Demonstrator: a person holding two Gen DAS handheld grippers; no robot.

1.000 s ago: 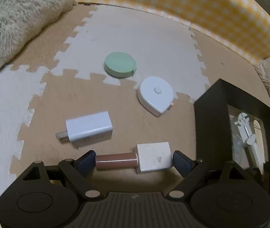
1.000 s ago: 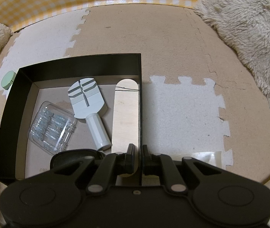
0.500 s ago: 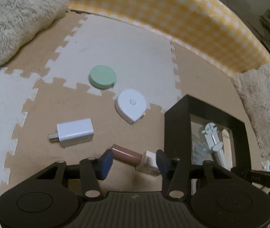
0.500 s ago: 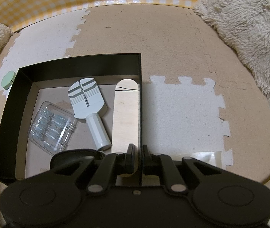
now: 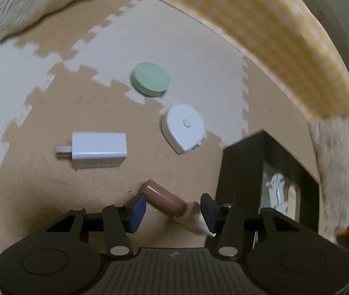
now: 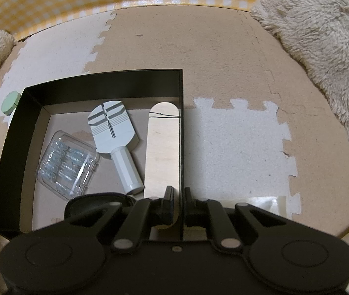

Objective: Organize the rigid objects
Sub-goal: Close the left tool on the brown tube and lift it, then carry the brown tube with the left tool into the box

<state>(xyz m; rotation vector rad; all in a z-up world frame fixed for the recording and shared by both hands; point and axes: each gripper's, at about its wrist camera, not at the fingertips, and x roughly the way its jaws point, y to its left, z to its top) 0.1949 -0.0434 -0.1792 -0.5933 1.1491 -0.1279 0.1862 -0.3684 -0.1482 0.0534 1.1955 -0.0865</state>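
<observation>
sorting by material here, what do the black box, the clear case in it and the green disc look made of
Black box: likely cardboard, with thin flat matte walls and a bare grey-brown floor. Clear case: transparent plastic, glossy; its contents show through the lid. Green disc: probably plastic, a smooth, even pastel surface with no sheen, though blur leaves it open.

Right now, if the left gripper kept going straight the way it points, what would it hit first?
The brown tube with the white cap, lying slantwise between its closing fingers. Past it, probably just the foam mat; depth is hard to judge.

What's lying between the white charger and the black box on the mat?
In the left wrist view, a white tape measure lies between the charger and the box.
</observation>
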